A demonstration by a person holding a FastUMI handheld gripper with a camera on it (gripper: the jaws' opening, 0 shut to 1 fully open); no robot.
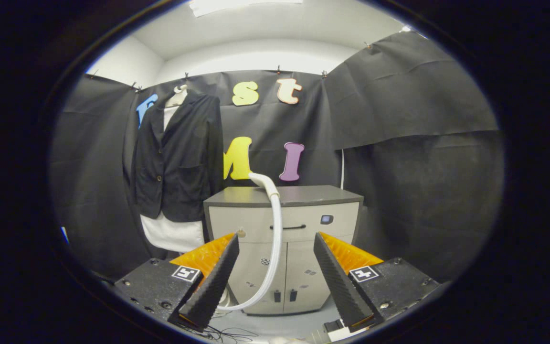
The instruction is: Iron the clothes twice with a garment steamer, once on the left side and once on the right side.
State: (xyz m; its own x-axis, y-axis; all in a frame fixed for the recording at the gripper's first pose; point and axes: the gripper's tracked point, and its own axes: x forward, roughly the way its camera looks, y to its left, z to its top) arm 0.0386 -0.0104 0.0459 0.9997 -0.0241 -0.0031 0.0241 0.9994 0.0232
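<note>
A dark blazer [179, 157] over a white garment hangs on a mannequin form, left of a grey cabinet [322, 196]. The white steamer head [264, 183] lies on the cabinet's top near its front edge, and its white hose [275, 248] droops down the cabinet front to the floor. My gripper [275, 243] is open, its fingers spread wide with nothing between them. The cabinet and the steamer head stand well beyond the fingertips, and the hose shows in the gap between the fingers. The blazer is beyond and to the left of the left finger [215, 279].
The cabinet has a drawer with a dark handle [287, 227] and two lower doors. Black cloth walls close the booth on the left, back and right. Thin cables [222, 332] and a white power strip [339, 332] lie on the floor just below the fingers.
</note>
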